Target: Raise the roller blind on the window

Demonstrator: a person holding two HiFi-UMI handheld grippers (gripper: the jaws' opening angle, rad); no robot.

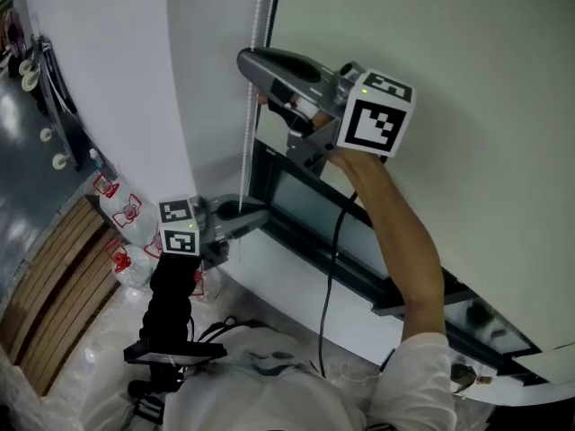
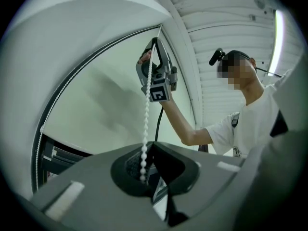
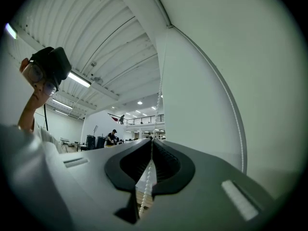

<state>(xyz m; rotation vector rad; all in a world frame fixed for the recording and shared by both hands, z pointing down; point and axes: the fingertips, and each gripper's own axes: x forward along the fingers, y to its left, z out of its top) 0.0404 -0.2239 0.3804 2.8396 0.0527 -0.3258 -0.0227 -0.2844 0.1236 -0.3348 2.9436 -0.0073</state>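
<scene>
Blind (image 1: pixel 431 151) mostly down (low strip of window (image 1: pixel 314 206) bare); left gripper (image 2: pixel 149 144) and right gripper (image 3: pixel 150 141) both clamped on chain (image 2: pixel 146 124), most pulling seemingly ahead

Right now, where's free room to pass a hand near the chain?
Free: the bead chain stretch between right gripper above and left gripper below; the bare blind beside it. Crowded: plastic bags by the left gripper, cable under the right gripper.

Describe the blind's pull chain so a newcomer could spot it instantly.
Find the pale roller blind over the window. At its left edge hangs the bead chain, a thin white string of tiny balls, unlike the smooth black cable nearby.
</scene>
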